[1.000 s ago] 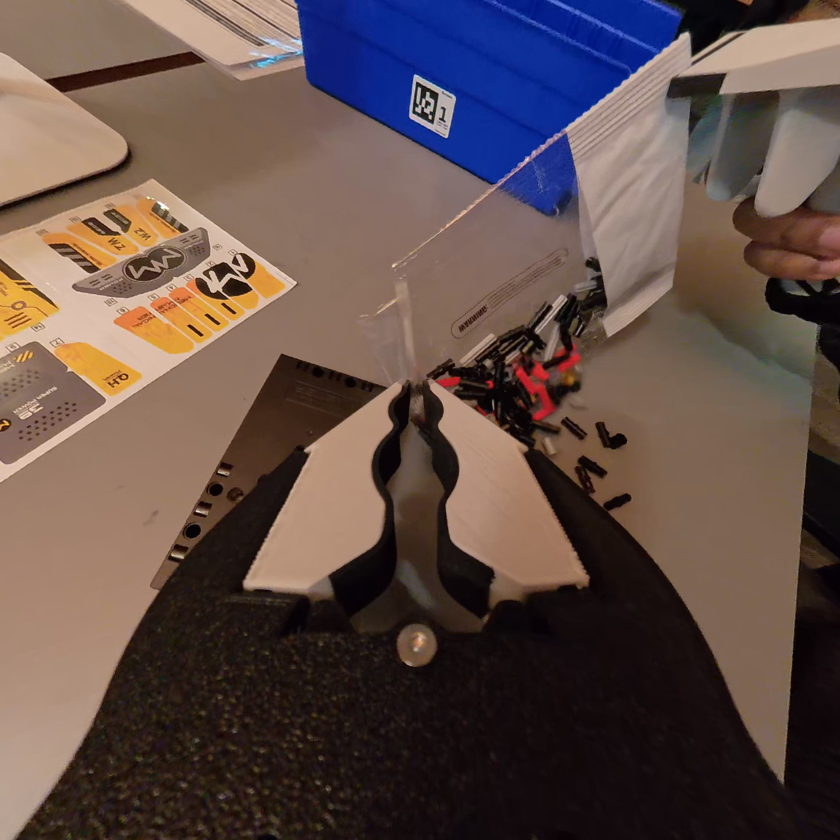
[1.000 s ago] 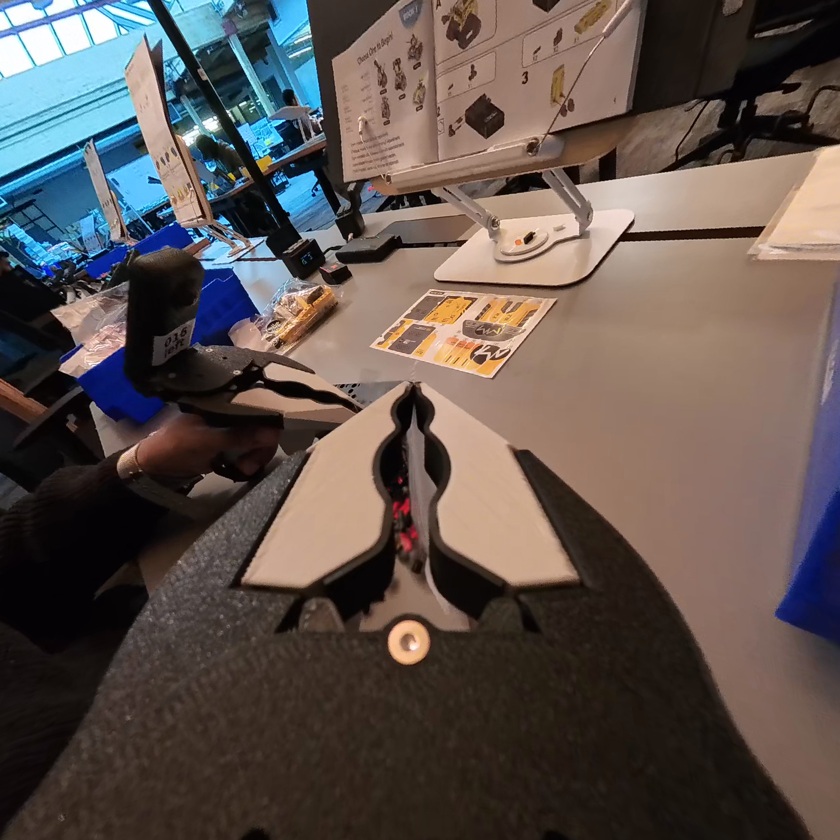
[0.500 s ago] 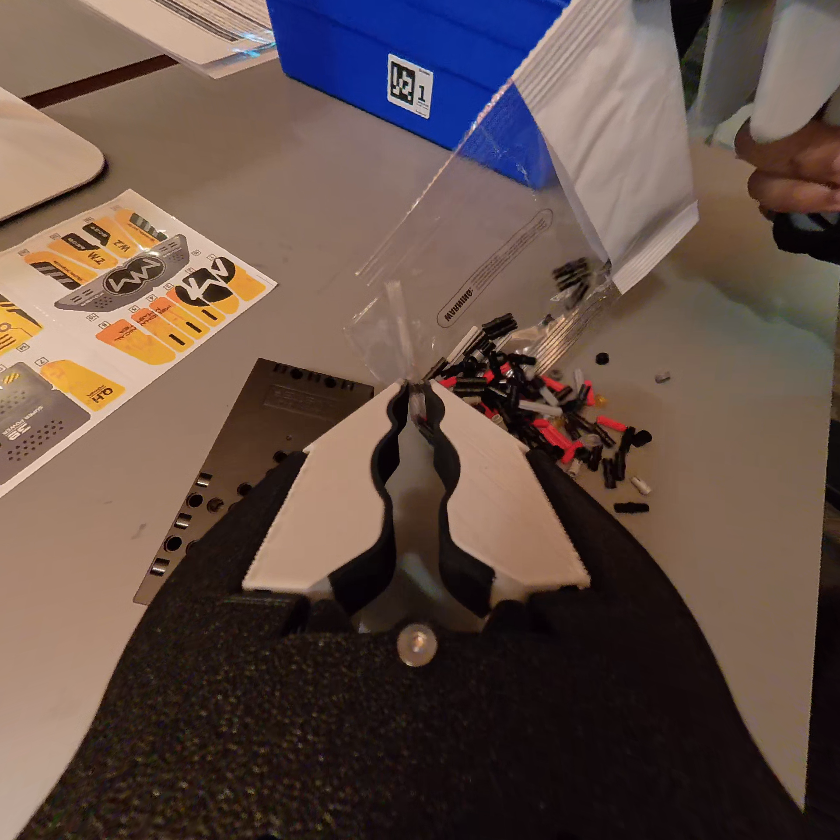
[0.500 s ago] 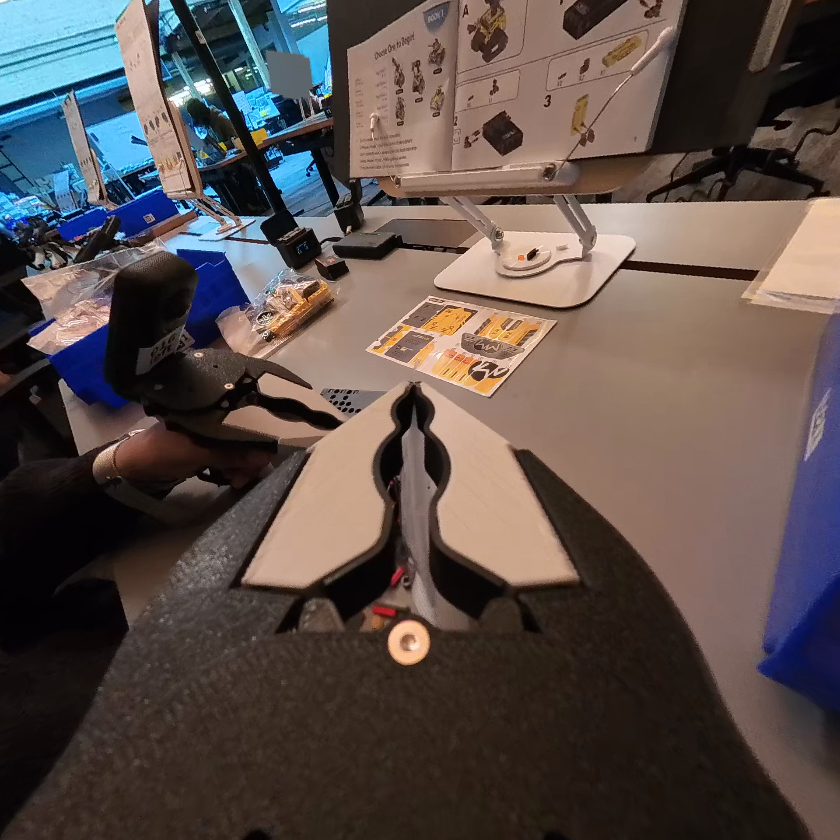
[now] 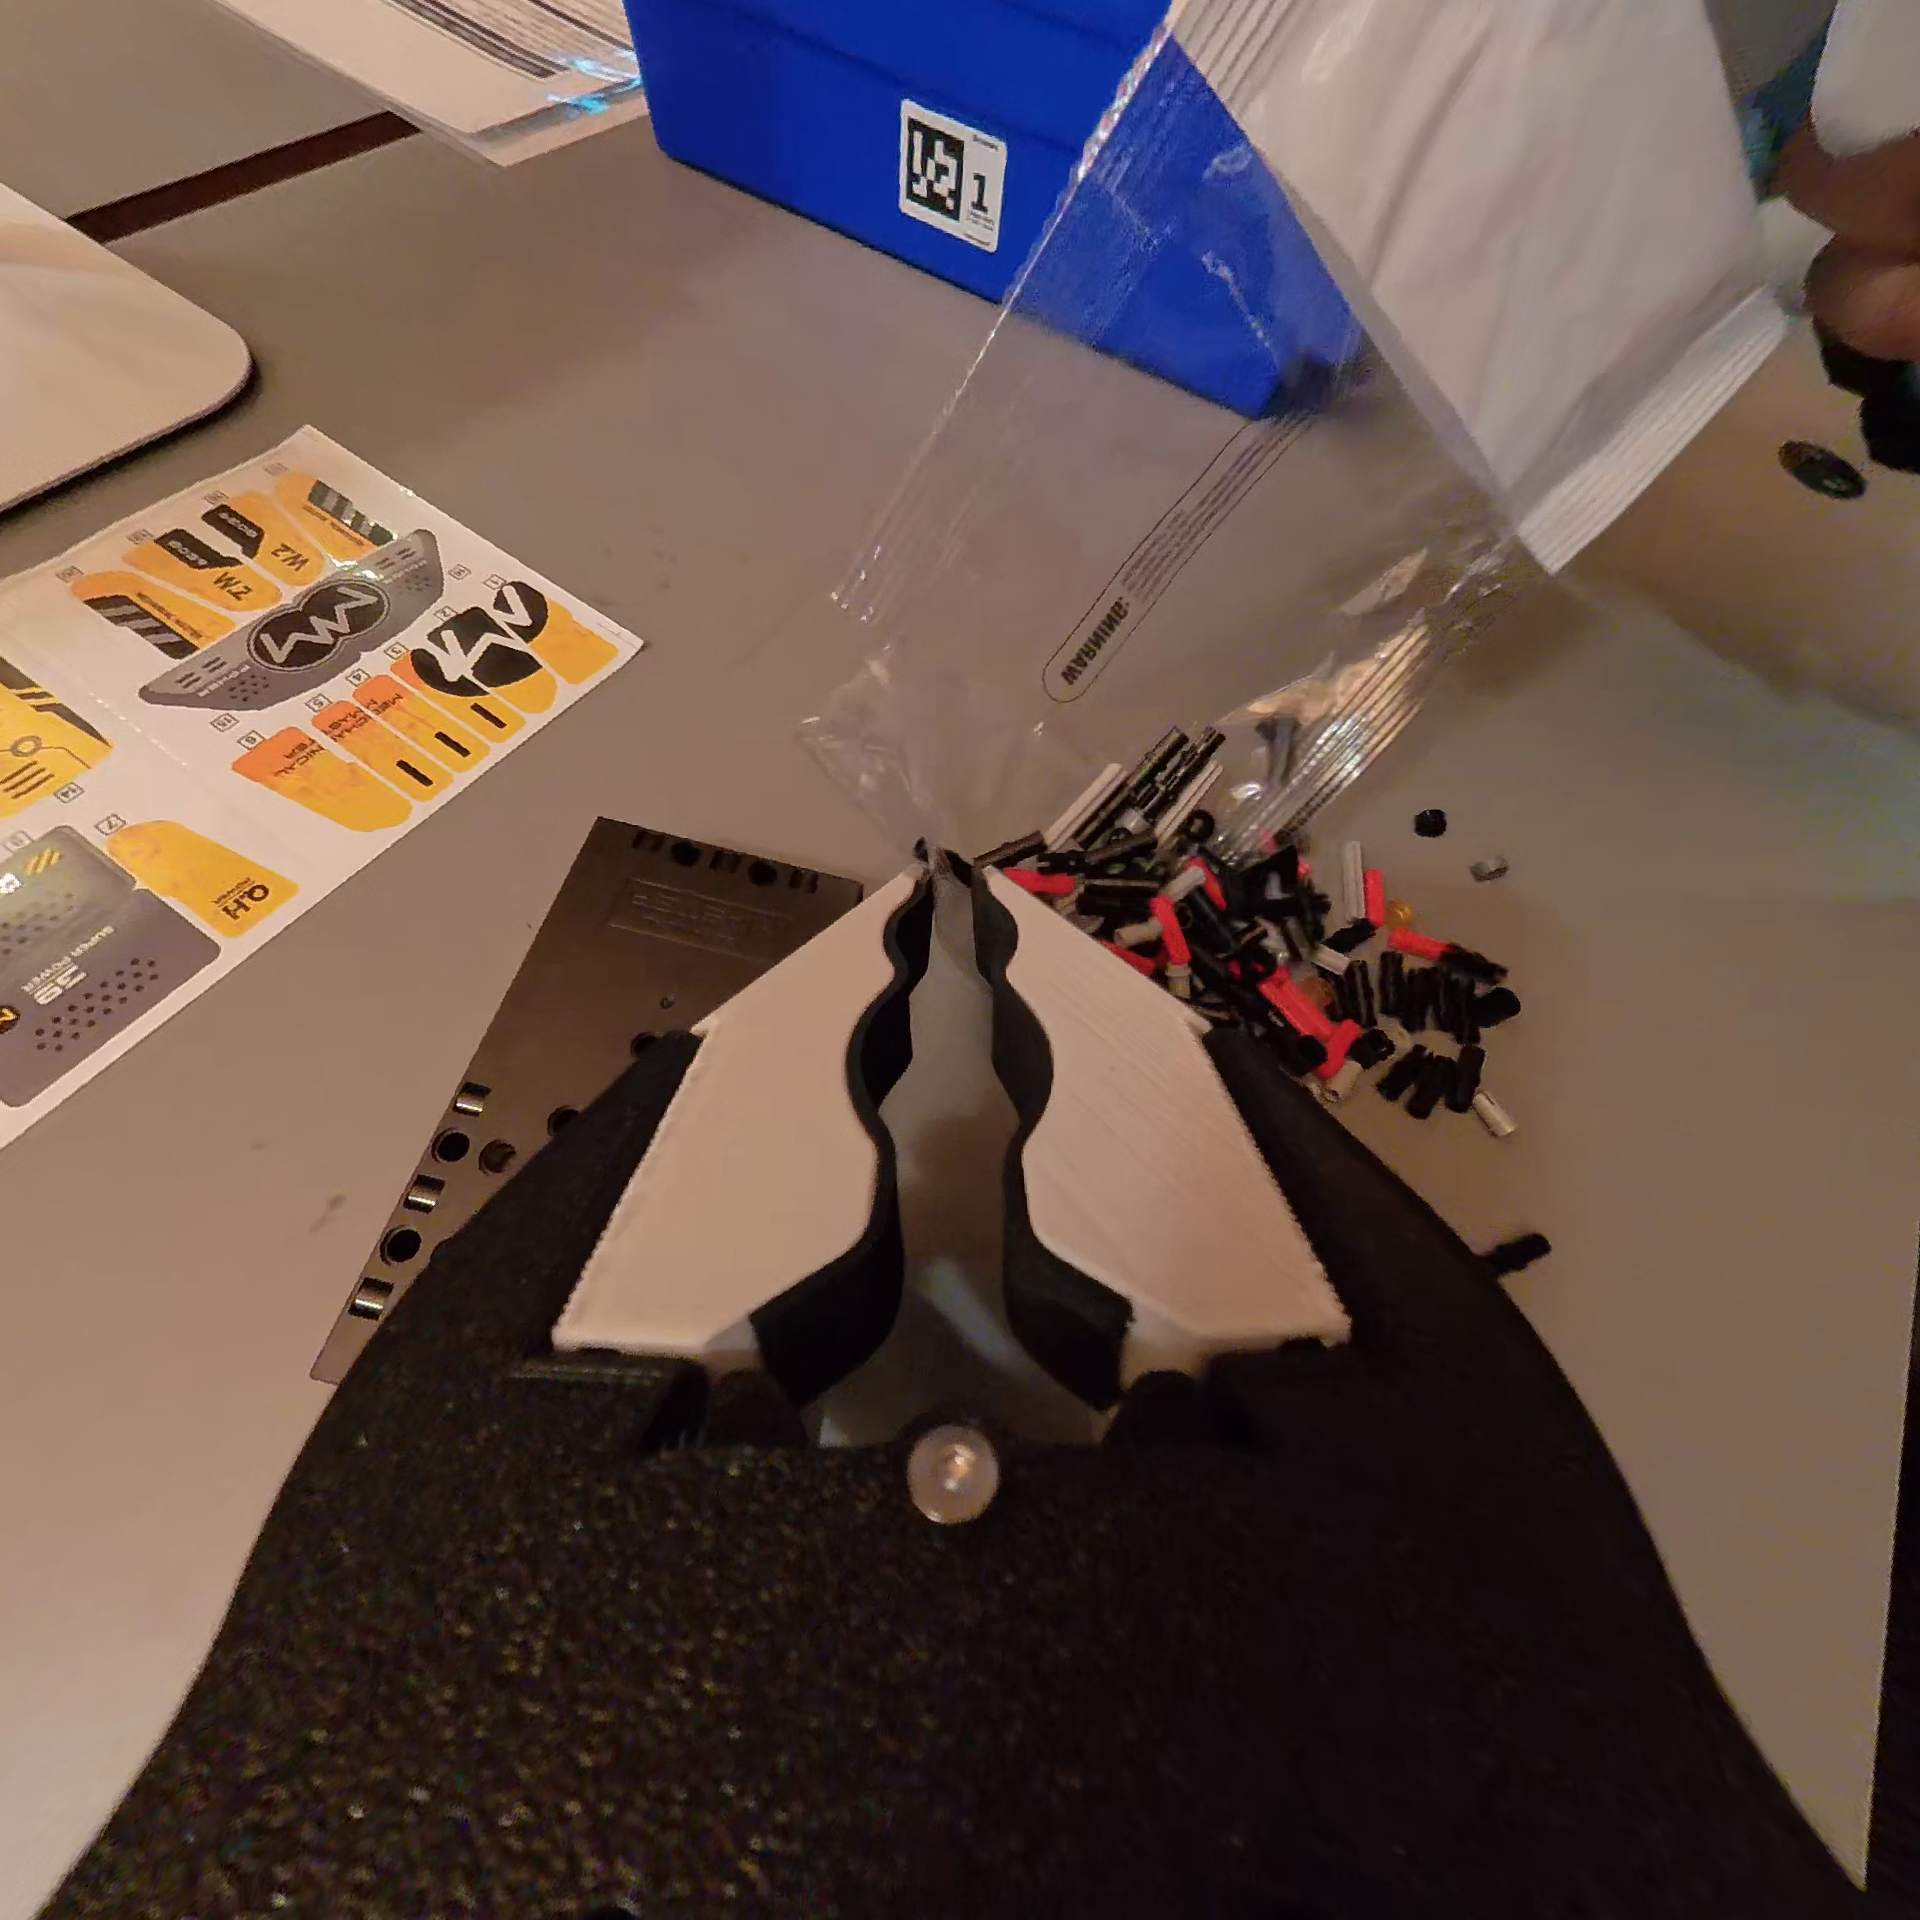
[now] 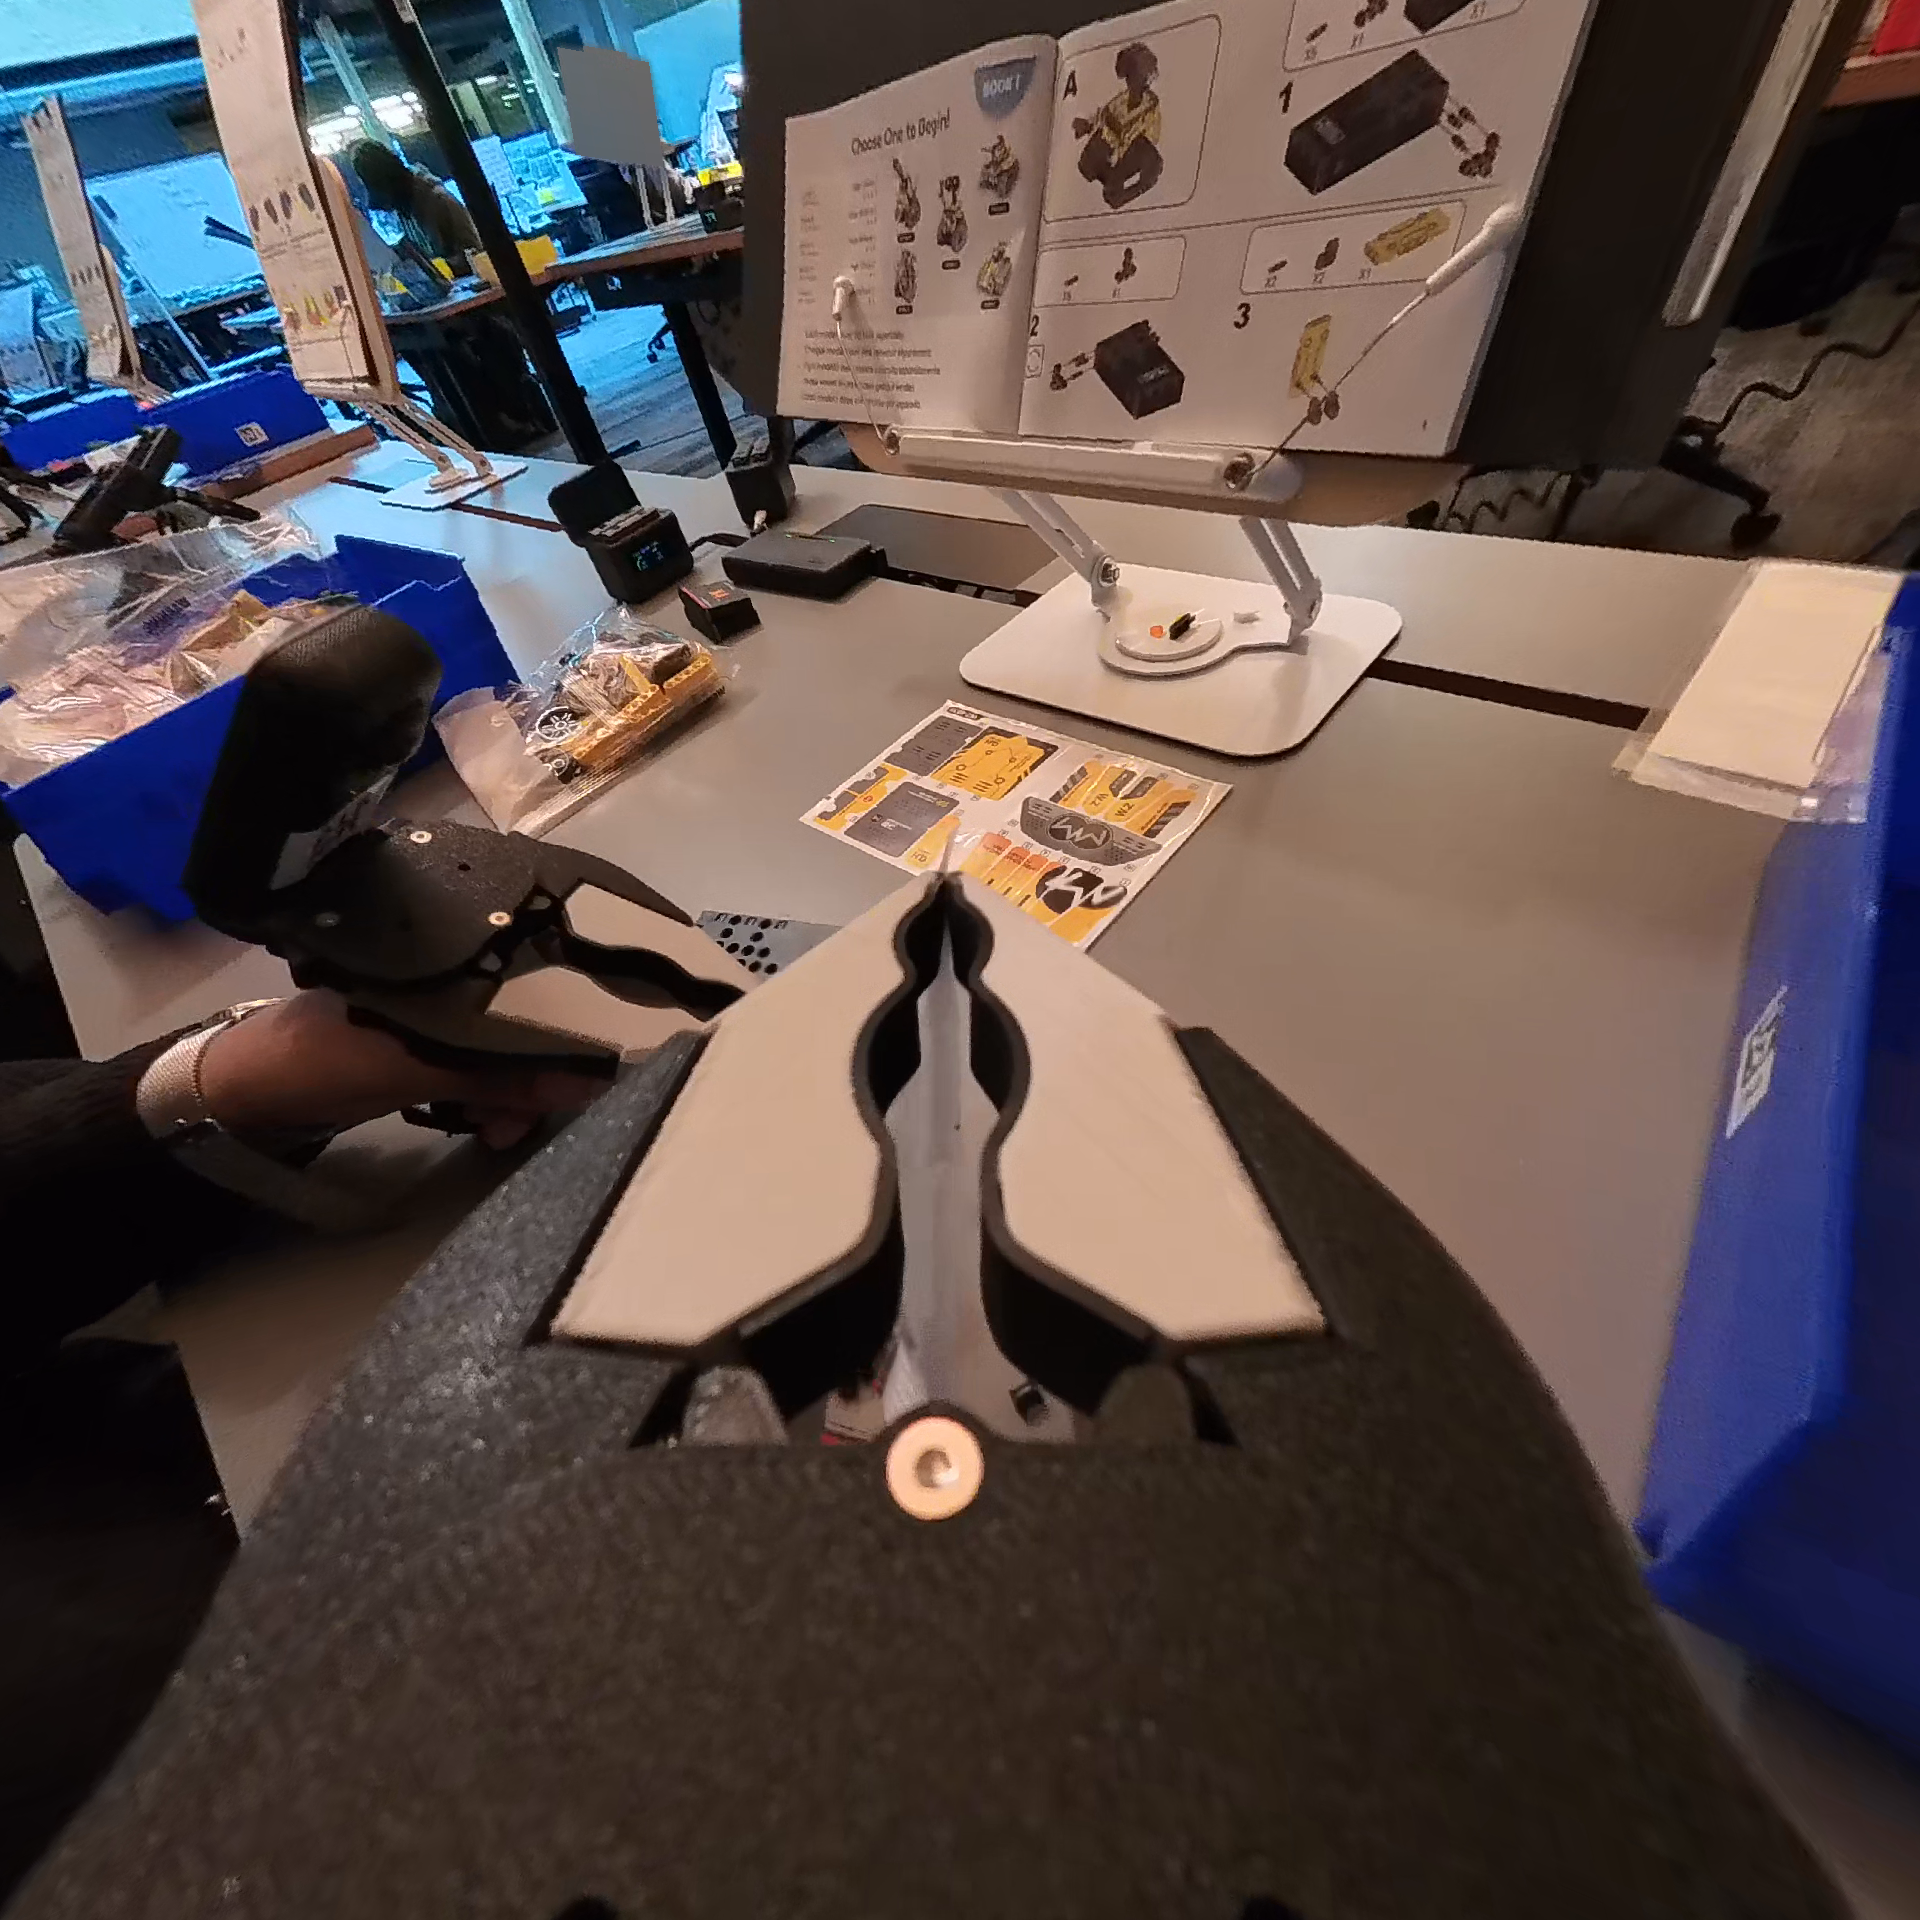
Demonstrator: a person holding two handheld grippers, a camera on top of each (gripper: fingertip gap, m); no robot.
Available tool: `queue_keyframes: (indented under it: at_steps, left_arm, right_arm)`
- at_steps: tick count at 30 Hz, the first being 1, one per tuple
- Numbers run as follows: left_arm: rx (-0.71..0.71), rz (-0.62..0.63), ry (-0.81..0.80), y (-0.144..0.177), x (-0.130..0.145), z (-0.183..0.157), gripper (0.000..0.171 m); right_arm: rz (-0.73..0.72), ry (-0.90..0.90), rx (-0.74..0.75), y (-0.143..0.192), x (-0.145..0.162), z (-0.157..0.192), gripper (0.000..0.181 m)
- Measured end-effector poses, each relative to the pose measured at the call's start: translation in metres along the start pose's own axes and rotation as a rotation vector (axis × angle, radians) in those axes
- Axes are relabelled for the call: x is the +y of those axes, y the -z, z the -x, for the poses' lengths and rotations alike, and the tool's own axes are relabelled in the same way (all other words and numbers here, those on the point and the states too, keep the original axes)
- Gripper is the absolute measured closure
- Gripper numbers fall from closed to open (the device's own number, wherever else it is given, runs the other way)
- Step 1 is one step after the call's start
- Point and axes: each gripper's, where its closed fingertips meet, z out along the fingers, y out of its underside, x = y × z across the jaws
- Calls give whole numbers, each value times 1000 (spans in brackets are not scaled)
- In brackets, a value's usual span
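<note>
A clear plastic bag (image 5: 1122,540) with a white paper insert (image 5: 1496,260) hangs tilted above the grey table. My left gripper (image 5: 948,868) is shut on its lower corner. My right gripper (image 6: 943,883) is shut on the bag's upper part, seen edge-on between its fingers (image 6: 940,1122). A pile of small black, red and white pins (image 5: 1268,935) lies on the table under the bag's open mouth, right of the left gripper. The bag looks nearly empty. The left gripper also shows at the left of the right wrist view (image 6: 665,987), held by a hand.
A dark perforated plate (image 5: 613,1029) lies under the left gripper. A yellow sticker sheet (image 5: 260,717) lies to the left. A blue bin (image 5: 935,135) stands behind. A booklet on a white stand (image 6: 1143,229), a bagged yellow kit (image 6: 613,696) and more blue bins (image 6: 125,790) are farther off. The left gripper's tips are roughly 15 centimeters from the right gripper's. It is some 6 centimeters from my left tips to the dark perforated plate (image 5: 613,1029).
The right gripper has lifted the bag higher and tipped it. The pins have spilled out of the bag onto the table and the pile has spread. The left gripper kept its hold on the corner.
</note>
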Motion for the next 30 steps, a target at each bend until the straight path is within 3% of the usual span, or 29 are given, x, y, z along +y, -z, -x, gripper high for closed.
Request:
queue_keyframes:
  at_steps: [22,30]
  left_arm:
    - [-9,28,-14,-3,4,0,163]
    - [-23,11,-14,-2,1,2,164]
  right_arm:
    - [-50,198,8,0,-33,22,181]
    - [-50,225,7,5,-31,29,181]
